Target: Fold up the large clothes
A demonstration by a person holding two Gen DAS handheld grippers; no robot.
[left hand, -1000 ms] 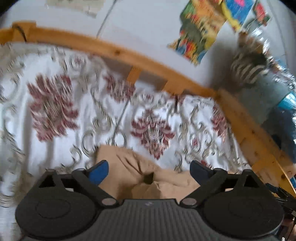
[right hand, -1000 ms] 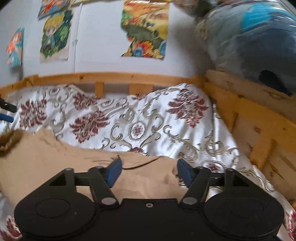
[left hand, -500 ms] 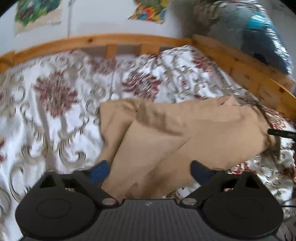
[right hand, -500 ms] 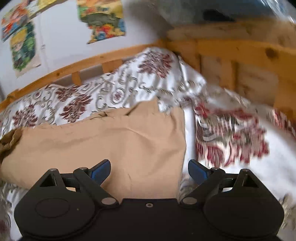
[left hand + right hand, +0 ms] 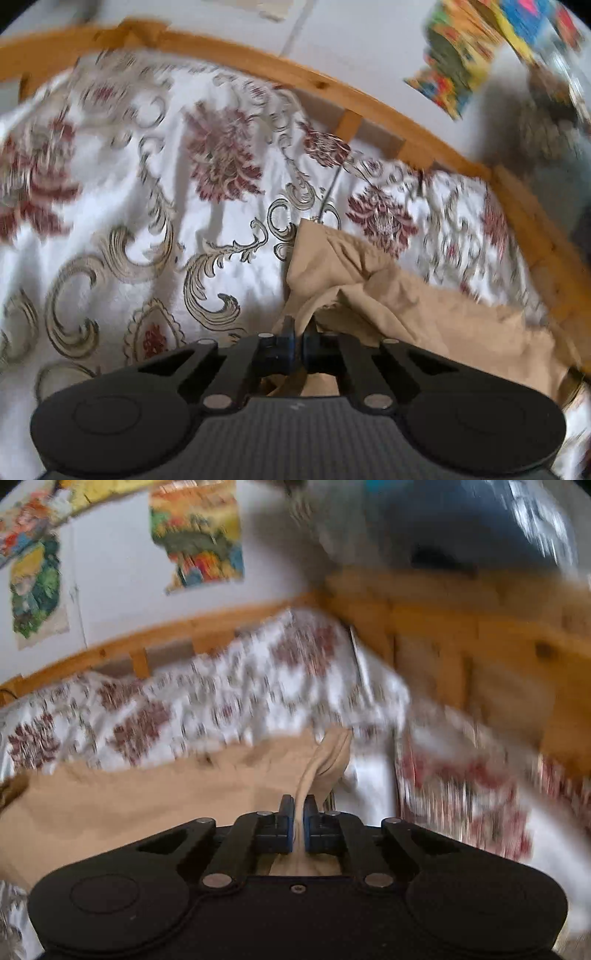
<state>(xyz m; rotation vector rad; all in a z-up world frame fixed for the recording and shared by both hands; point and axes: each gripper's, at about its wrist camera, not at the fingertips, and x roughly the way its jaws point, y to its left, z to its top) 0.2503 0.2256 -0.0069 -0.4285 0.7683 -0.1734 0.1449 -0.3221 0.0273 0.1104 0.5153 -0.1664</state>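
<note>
Left tool (image 5: 298, 330) pinches the cloth (image 5: 388, 306) at its left end, right tool (image 5: 299, 808) pinches the right end; the long axis runs between them across the bed (image 5: 147, 221).

Garment (image 5: 406, 306): plain tan, no pattern. Bedspread (image 5: 147, 206): white ground, dark red floral medallions, grey-beige scrollwork. Bed frame (image 5: 461, 635): honey-coloured pine. Wall (image 5: 118, 572): white. Posters (image 5: 199, 535): multicoloured, chiefly yellow, green, red, blue. Left tool (image 5: 298, 328) and right tool (image 5: 298, 808): black, blue pads.
</note>
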